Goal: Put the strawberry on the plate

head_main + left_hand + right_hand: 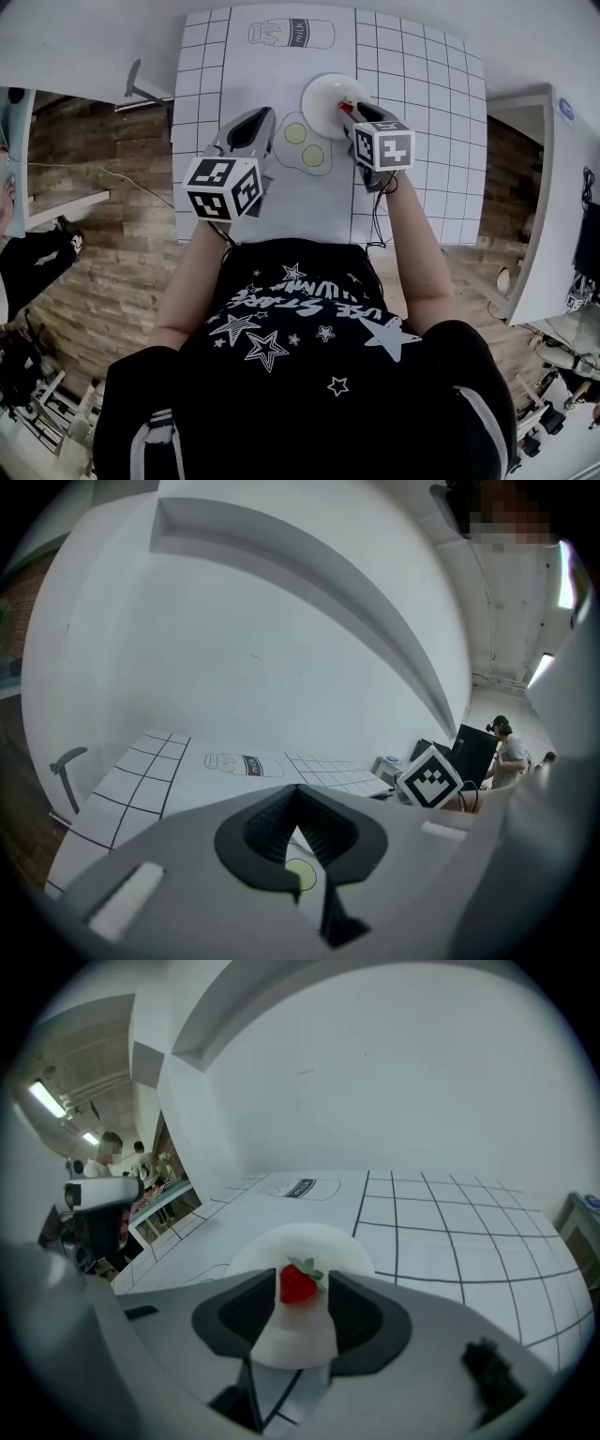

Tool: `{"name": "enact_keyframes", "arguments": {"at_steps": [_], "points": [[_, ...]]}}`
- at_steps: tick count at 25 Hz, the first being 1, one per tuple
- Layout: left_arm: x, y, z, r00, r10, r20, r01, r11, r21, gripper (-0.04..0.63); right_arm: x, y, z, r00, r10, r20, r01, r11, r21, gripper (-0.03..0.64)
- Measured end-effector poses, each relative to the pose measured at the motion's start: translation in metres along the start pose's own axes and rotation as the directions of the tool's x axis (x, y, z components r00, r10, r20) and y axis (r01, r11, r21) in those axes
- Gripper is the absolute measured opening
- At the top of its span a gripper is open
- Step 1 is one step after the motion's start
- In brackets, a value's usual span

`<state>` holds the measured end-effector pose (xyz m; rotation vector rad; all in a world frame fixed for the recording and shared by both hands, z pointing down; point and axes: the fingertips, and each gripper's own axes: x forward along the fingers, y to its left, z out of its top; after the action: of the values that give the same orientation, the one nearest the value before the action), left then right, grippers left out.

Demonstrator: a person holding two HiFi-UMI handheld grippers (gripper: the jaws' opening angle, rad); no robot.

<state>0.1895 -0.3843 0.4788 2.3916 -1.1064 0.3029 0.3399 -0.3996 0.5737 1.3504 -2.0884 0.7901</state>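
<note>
The right gripper (302, 1281) has its fingers (234, 1314) apart, and the strawberry (297, 1286) sits between them near their tips. It is just beside the finger on the left of the right gripper view, with its green leaves turned toward the other finger. Neither finger clamps it. The strawberry rests on a round white plate (281, 1246), which lies under and beyond the fingertips.

The plate stands on a white worktop (450, 1222) ruled with a black grid. Beyond the plate is a drawing of a milk bottle (292, 34).

Beside the plate is a drawn outline holding two yellow-green circles (305, 145). The left gripper (298, 789) is beside this drawing, well apart from the strawberry. Its fingers meet at the tips with nothing between them.
</note>
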Motion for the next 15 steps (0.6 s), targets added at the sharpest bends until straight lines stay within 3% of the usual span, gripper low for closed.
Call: {"name": "enact_keyframes", "arguments": {"at_steps": [6, 15], "points": [[-0.028, 0.019, 0.005, 1.0, -0.005, 0.015, 0.005, 1.0, -0.005, 0.009, -0.018, 0.013, -0.001, 0.999, -0.049, 0.01, 0.049, 0.999, 0.009, 0.169], [-0.074, 0.039, 0.017, 0.996, -0.056, 0.068, 0.054, 0.998, 0.022, 0.009, -0.061, 0.04, 0.037, 0.964, -0.182, 0.195, 0.167, 0.982, 0.09, 0.167]]}}
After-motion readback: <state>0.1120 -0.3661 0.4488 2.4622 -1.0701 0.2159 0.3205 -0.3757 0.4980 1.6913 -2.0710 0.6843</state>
